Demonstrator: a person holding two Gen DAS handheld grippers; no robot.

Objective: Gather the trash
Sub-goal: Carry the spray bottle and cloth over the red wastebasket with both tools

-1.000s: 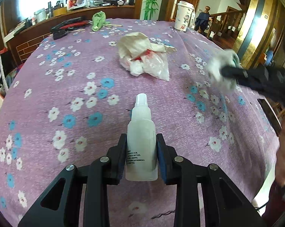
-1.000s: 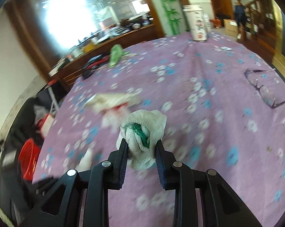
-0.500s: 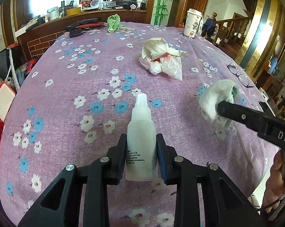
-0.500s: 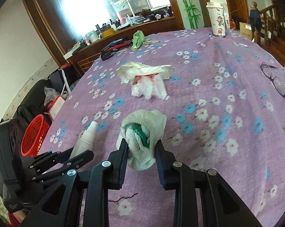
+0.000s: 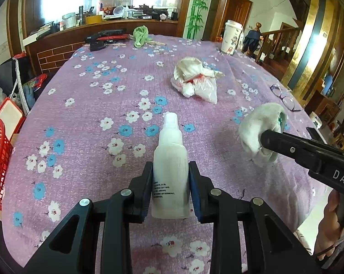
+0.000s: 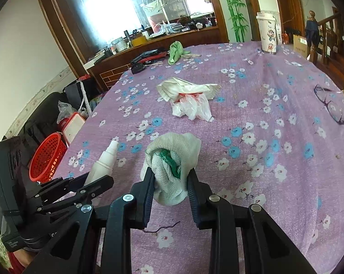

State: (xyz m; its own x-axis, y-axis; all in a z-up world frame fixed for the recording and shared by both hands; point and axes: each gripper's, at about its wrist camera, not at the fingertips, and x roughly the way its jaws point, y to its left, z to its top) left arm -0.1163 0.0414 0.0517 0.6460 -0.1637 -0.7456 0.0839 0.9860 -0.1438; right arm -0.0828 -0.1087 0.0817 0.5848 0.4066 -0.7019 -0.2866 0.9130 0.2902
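Gripping a white spray bottle (image 5: 170,162) in my left gripper (image 5: 171,189), I have its pads pressed on both sides of the body, above the near edge of the flowered table (image 5: 85,105); my right gripper (image 6: 170,188) is clenched on a balled white cloth (image 6: 173,159) with green inside, just beside it. A crumpled plastic wrapper (image 5: 195,81) lies mid-table, glasses (image 6: 331,105) at the right edge, a red basket (image 6: 47,157) beyond the left edge
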